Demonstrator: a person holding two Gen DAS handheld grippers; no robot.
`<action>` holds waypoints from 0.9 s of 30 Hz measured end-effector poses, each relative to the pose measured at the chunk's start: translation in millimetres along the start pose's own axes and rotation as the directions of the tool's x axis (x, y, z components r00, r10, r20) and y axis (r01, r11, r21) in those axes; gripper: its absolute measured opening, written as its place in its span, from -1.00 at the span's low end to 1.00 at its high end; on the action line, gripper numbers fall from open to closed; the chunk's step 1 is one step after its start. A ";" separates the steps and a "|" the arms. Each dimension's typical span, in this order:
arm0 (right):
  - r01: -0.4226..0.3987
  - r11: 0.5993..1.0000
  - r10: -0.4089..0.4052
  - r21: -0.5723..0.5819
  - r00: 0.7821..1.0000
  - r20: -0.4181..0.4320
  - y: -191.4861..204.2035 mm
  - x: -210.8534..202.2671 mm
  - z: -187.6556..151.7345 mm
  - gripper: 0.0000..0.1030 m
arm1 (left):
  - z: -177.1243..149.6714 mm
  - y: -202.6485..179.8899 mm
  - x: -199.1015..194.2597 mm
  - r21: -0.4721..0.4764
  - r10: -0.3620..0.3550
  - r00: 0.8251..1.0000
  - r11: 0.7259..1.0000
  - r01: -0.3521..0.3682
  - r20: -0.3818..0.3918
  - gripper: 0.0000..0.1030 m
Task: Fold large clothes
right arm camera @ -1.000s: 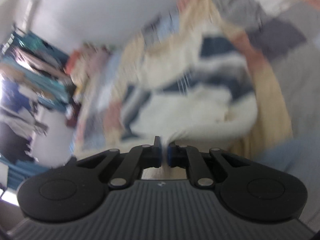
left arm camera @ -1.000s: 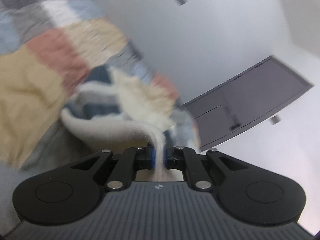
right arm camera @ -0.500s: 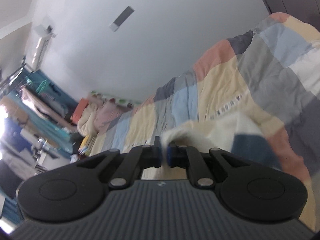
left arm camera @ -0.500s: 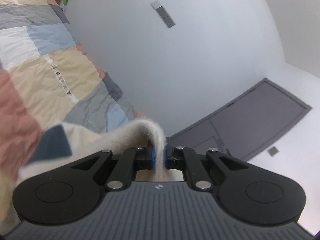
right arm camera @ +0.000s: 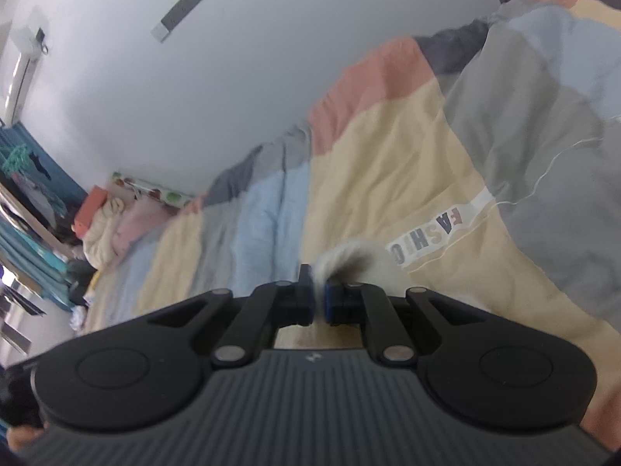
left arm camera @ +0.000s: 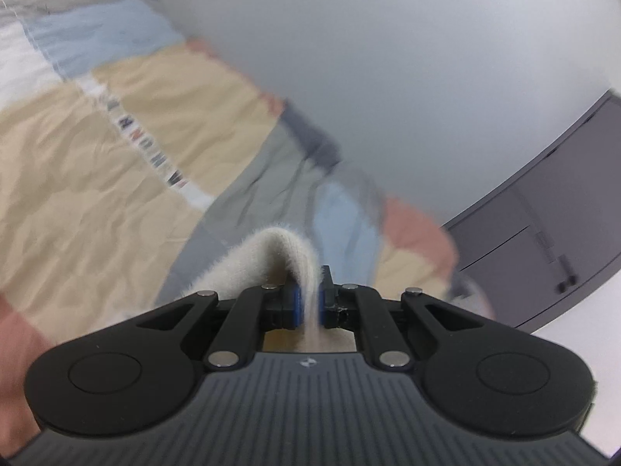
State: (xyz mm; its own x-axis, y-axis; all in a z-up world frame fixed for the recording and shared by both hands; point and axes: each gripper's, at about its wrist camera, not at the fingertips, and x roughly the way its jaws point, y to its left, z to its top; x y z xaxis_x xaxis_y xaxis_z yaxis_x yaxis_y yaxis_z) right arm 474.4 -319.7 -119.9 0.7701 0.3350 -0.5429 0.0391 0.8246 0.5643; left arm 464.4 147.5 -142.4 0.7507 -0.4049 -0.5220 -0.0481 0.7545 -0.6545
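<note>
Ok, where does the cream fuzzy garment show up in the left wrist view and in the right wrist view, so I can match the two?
Left wrist view: the cream fuzzy garment arches up at lower centre, pinched in the left tool.
Right wrist view: only a small tuft shows at lower centre, pinched in the right tool.
Shared landmark: the white lettered strip on the patchwork quilt.

Most of the garment is out of sight, and the far end of the room is a smear.

The cream garment point(left arm camera: 271, 260) shows only as a fuzzy fold; the rest drops behind the left gripper point(left arm camera: 308, 303) and the right gripper point(right arm camera: 318, 299). The patchwork bedspread point(left arm camera: 116, 155) runs off the left edge, its printed lettering blurred in the left view. The cluttered shelves point(right arm camera: 27, 233) are too small to tell apart.
</note>
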 end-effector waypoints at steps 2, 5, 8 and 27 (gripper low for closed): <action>-0.003 1.000 0.002 -0.016 1.000 -0.006 -7.3 15.2 -5.3 -0.83 | -0.4 12.2 22.4 0.010 0.020 1.000 1.000 -0.019 -0.021 -0.81; 0.002 0.999 -0.003 -0.046 1.000 -0.019 -15.2 34.1 -13.5 -0.83 | -3.5 24.3 46.1 0.041 0.043 0.998 0.998 -0.042 -0.041 -0.81; 0.011 0.998 -0.013 -0.061 0.999 -0.035 -17.5 47.3 -17.1 -0.83 | -7.4 36.9 64.6 0.032 0.059 0.996 0.998 -0.057 -0.063 -0.81; 0.052 0.987 -0.047 -0.153 0.998 0.034 22.8 -25.7 -28.9 0.24 | -60.8 4.8 -61.8 0.134 0.118 0.992 0.983 -0.123 0.046 -0.01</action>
State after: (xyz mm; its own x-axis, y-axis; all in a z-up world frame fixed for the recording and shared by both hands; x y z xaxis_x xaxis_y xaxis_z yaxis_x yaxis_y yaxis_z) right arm 437.2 -296.4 -111.1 0.7889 0.2797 -0.5472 -0.0189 0.9011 0.4333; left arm 377.8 144.7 -146.5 0.7695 -0.2892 -0.5695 -0.0514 0.8607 -0.5065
